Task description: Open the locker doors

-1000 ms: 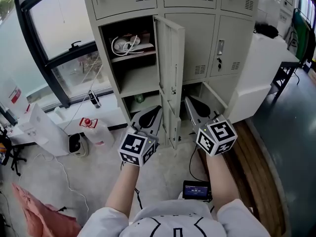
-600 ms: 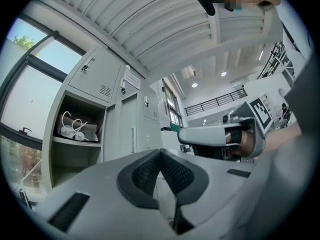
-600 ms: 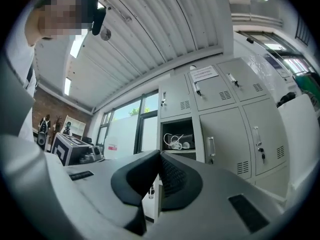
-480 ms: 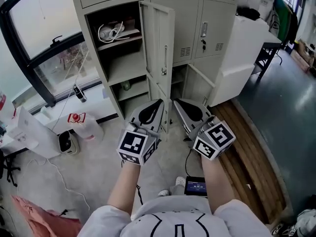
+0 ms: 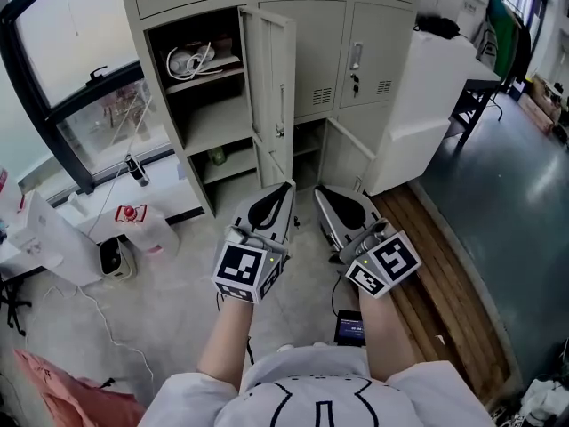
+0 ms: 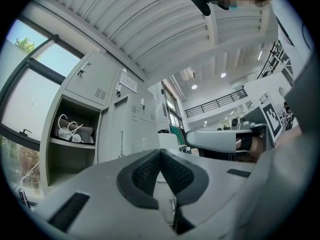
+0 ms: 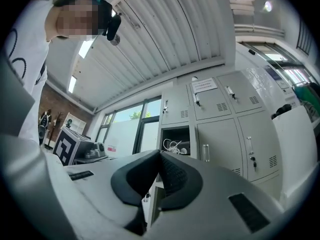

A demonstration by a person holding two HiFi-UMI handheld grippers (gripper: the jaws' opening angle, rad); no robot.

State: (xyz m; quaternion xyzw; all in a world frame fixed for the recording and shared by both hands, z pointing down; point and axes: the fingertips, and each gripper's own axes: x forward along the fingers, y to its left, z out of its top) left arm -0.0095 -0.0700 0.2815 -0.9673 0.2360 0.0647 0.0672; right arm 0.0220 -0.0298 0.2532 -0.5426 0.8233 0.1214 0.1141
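The grey lockers (image 5: 307, 56) stand ahead. The middle-left door (image 5: 271, 87) hangs open, edge on, beside its open compartment (image 5: 191, 105), which has white cables (image 5: 191, 60) on a shelf. A lower door (image 5: 348, 157) is ajar too. The two middle doors to the right (image 5: 378, 47) are closed. My left gripper (image 5: 286, 187) and right gripper (image 5: 320, 192) hover side by side above the floor, short of the lockers, both shut and empty. In the left gripper view the pads (image 6: 150, 171) meet in front of the open compartment (image 6: 70, 134). The right gripper (image 7: 160, 154) faces the closed doors (image 7: 220, 134).
A white cabinet (image 5: 427, 105) stands right of the lockers, with a wooden strip (image 5: 444, 265) on the floor in front of it. A small screen device (image 5: 351, 327) lies by my feet. At left are a window (image 5: 62, 60), a white jug (image 5: 142, 225) and loose cords.
The lockers have drawn away and look smaller. Both grippers have come back from the open door and sit lower in the head view. Both stay shut.
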